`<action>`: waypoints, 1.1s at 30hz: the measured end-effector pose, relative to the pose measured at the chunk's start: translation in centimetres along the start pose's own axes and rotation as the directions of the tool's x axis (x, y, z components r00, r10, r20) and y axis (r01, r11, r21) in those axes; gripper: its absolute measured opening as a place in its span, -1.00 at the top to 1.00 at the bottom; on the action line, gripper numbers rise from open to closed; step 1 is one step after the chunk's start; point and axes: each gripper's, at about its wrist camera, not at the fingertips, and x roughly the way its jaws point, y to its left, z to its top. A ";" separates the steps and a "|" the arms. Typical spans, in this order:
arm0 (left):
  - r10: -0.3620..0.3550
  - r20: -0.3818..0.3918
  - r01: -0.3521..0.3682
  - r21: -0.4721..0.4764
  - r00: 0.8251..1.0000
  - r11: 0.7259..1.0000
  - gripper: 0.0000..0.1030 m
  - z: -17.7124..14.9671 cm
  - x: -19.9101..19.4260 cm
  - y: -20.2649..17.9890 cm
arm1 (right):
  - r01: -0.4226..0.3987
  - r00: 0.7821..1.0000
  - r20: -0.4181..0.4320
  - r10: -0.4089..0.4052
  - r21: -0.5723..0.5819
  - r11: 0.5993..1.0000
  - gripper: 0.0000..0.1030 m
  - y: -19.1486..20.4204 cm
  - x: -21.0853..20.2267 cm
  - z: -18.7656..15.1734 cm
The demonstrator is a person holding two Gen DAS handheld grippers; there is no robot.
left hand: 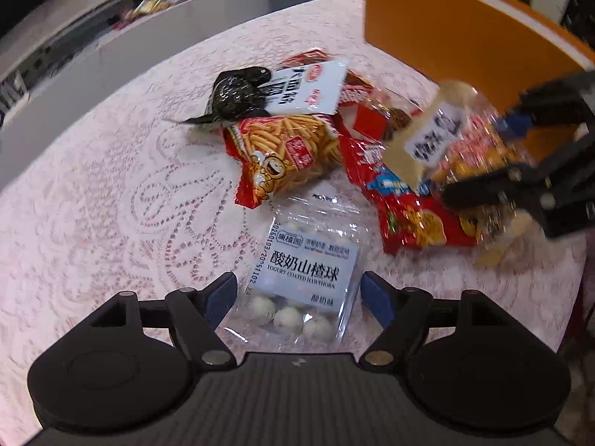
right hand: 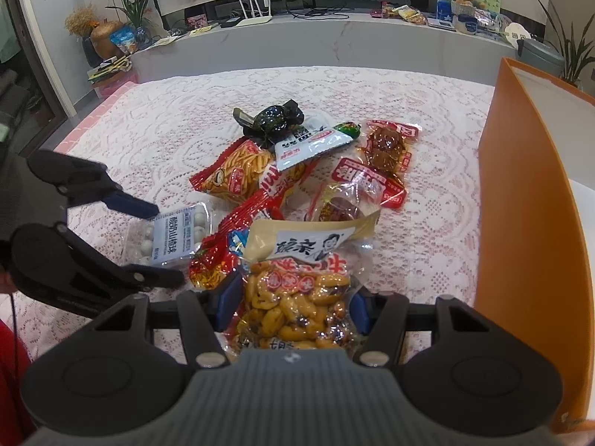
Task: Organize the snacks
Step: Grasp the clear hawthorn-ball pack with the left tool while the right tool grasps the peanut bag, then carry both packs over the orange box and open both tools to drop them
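Right tongs (right hand: 288, 310) grip the bean bag (right hand: 293, 297) above the table (right hand: 427, 223), beside the orange box (right hand: 528, 223); it may slip. Left tongs (left hand: 299, 295), spread wide, straddle the hawthorn pack (left hand: 303, 271), holding nothing

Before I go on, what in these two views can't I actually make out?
- Orange box: inside hidden by its wall and cut by the frame edge in both views.
- Peanut bag: motion-blurred in the left view; in the right view its bottom is behind the right gripper.
- Hawthorn-ball pack: near edge hidden by the left gripper body.
- Packets under the pile: labels covered.
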 end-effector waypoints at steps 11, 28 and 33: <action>0.002 -0.025 -0.005 -0.125 1.000 0.992 -0.61 0.4 0.2 0.1 | -0.015 1.000 0.007 0.014 0.071 0.997 0.15 -0.2 -0.8 0.2; 0.113 0.029 -0.097 -0.334 0.993 0.938 -0.40 -0.8 -3.7 -2.1 | -0.006 0.997 0.084 0.001 0.065 0.998 0.60 0.1 -4.8 0.7; 0.146 0.067 -0.111 -0.371 0.987 0.922 -0.39 -1.0 -5.7 -3.2 | -0.009 0.994 0.111 0.002 0.056 0.998 0.60 0.2 -6.1 0.5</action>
